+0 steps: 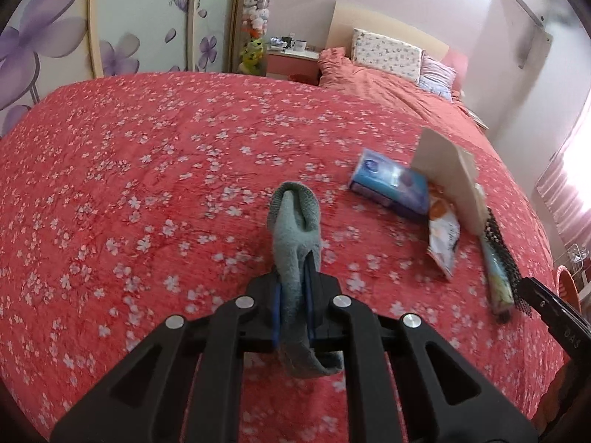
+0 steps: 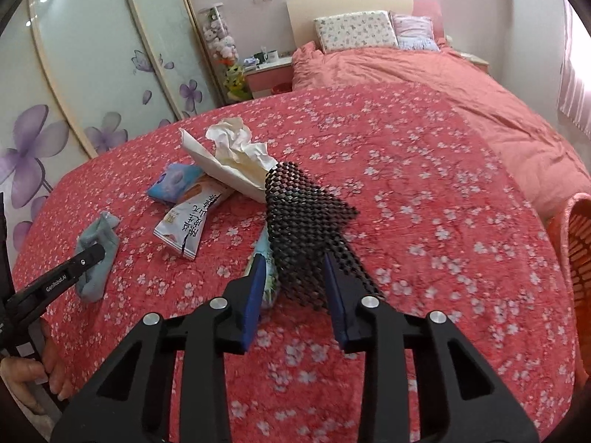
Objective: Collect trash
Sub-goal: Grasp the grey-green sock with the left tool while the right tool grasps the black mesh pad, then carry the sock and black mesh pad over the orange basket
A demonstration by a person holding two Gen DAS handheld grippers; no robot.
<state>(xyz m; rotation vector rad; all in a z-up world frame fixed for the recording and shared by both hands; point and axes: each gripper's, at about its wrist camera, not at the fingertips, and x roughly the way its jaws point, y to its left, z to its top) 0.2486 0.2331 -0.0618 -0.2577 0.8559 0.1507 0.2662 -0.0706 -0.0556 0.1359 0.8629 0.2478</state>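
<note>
Red bedspread (image 1: 147, 170) with small white blossom print covers the near part of the bed; plain pink duvet (image 2: 443, 85) beyond it, toward the headboard. Two pillows (image 2: 354, 29) stand against the headboard. Wardrobe doors (image 1: 140, 14) with purple flower decals at left. Orange slatted basket (image 2: 576, 254) at the right edge of the bed, partly cut off.

Trash cluster lies on the bedspread, right of centre in the left wrist view:
- beige cardboard box (image 2: 221, 170), tilted, crumpled white tissue (image 2: 240, 144) spilling from its open end
- black mesh netting (image 2: 306, 229) draped from the box toward the right gripper
- blue tissue pack (image 1: 391, 184), flat, just beside the box
- white-and-orange snack wrapper (image 2: 188, 225), printed characters, overlapping the blue pack's edge
- pale blue-green printed packet (image 1: 496, 277), partly under the mesh

Left gripper (image 1: 295, 295): pads pressed together on a grey-green sock (image 1: 295, 221), which stands up in a loop above the fingers, its other end hanging below.

Right gripper (image 2: 295, 288): jaws spread, blue pads either side of the near end of the mesh netting and not pressing it; whether they touch it, cannot tell.
</note>
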